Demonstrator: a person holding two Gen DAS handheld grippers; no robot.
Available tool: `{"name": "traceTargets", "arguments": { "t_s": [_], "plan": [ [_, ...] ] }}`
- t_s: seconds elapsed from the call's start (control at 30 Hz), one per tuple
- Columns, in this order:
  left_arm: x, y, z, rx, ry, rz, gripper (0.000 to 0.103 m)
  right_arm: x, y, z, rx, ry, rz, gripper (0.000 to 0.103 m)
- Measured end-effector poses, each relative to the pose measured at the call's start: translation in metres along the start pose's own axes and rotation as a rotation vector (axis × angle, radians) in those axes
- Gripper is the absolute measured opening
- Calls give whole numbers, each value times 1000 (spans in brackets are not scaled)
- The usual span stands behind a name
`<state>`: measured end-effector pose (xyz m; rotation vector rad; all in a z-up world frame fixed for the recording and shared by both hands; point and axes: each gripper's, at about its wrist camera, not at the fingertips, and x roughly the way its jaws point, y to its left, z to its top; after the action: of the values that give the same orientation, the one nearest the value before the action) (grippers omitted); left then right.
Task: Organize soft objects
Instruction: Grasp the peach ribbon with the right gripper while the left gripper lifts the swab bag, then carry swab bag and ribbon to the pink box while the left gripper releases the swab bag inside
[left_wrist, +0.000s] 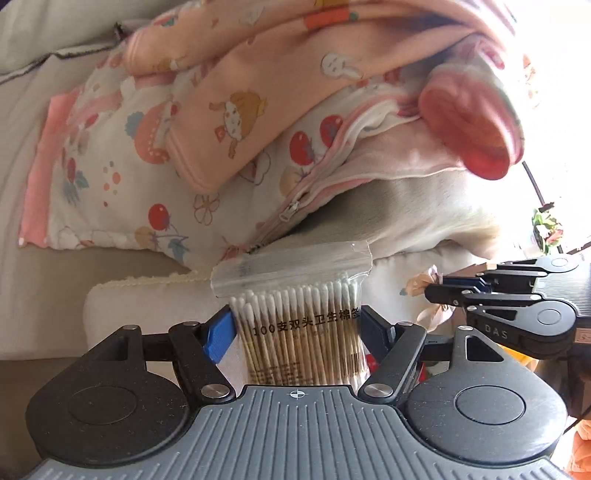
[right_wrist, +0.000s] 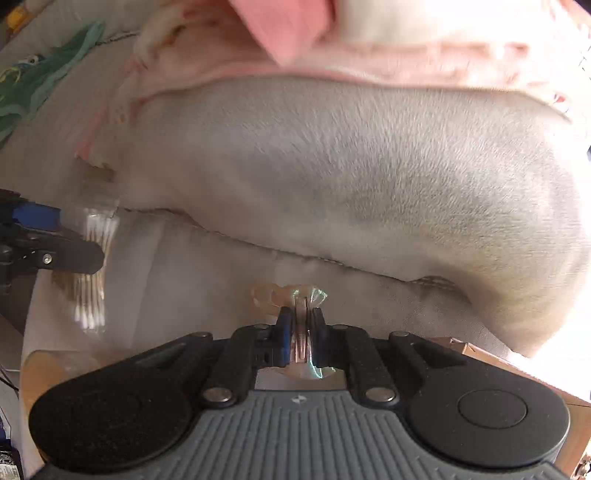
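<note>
- One bag of cotton swabs (left_wrist: 299, 325) stands upright in the left gripper (left_wrist: 297, 328), whose jaws are spread wide and press on both its sides.
- The right gripper (right_wrist: 303, 332) has its jaws nearly together, pinching one small clear packet (right_wrist: 301, 332) with something peach-coloured inside.
- Both hang over a cream sofa cushion (right_wrist: 207, 280).
- Behind them lies one pile of pink printed baby clothes (left_wrist: 229, 110) on a pale plush blanket (right_wrist: 369, 177).
</note>
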<state>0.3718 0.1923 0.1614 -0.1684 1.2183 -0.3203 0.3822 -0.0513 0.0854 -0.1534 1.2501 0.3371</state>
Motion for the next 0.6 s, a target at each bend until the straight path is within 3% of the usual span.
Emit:
{"name": "traceTargets", "arguments": {
  "t_s": [0.27, 0.43, 0.6],
  "plan": [
    [-95, -55, -51, 98, -128, 49, 76, -164, 35, -40, -86, -281, 107, 10],
    [-118, -91, -83, 125, -111, 44, 76, -222, 37, -80, -125, -348, 120, 10],
    [-113, -137, -103, 195, -80, 17, 76, -257, 26, -125, -112, -380, 118, 10]
  ]
}}
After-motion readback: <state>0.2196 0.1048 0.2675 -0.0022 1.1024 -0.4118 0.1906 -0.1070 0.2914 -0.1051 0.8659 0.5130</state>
